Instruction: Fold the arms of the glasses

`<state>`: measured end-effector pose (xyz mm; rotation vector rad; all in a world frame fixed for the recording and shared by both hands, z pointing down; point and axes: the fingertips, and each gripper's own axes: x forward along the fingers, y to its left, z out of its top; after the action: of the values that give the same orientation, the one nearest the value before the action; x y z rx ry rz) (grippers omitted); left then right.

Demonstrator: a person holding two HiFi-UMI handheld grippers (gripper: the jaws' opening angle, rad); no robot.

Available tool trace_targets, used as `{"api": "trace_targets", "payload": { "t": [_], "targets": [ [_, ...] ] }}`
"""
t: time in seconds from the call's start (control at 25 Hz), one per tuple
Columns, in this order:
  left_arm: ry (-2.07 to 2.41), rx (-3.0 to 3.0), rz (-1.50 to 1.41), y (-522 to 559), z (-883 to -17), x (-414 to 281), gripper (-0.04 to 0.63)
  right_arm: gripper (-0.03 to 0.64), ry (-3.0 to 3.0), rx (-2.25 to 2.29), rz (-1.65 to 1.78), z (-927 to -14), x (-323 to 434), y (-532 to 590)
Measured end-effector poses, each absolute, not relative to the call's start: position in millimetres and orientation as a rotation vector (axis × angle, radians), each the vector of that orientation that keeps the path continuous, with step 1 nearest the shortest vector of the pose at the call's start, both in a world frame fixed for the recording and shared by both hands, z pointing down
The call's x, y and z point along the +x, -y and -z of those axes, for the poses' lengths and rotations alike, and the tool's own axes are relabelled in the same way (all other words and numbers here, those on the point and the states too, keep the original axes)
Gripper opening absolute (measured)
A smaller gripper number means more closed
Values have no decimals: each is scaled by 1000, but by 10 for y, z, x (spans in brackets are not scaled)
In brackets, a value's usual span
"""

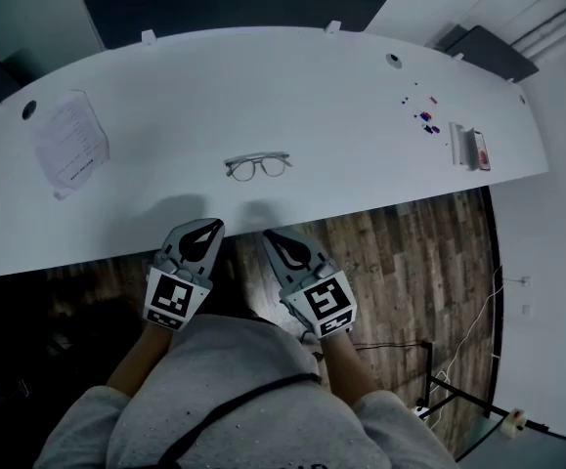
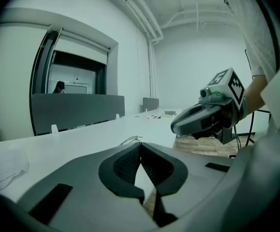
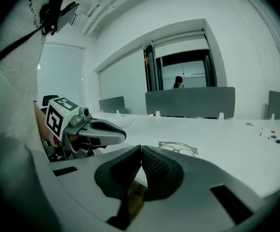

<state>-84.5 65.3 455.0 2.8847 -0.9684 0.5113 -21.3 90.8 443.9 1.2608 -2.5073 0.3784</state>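
glasses (image 1: 258,165) on desk (image 1: 361,115) near middle of front edge, long axis along edge. left gripper (image 1: 209,227), right gripper (image 1: 271,235) both clenched empty, off that edge; glasses ahead between them, right likely nearer.

left gripper (image 1: 207,226): grey plastic two-jaw tool with black ribbed pads; jaws pressed together, nothing between them; points forward, slightly down.
right gripper (image 1: 271,234): matching grey tool; jaws together and empty; close beside the left, tips angled toward it.
left forearm (image 1: 131,364), right forearm (image 1: 346,367): bare, drawn in near the torso.
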Motion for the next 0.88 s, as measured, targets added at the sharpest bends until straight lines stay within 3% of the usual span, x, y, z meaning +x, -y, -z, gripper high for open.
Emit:
{"api": "trace_targets", "payload": {
  "t": [0.88],
  "targets": [
    [1107,2839,-482,-2606,-4326,-871,15,20,2585,1200,-295,-4166,-198,-2793]
  ]
}}
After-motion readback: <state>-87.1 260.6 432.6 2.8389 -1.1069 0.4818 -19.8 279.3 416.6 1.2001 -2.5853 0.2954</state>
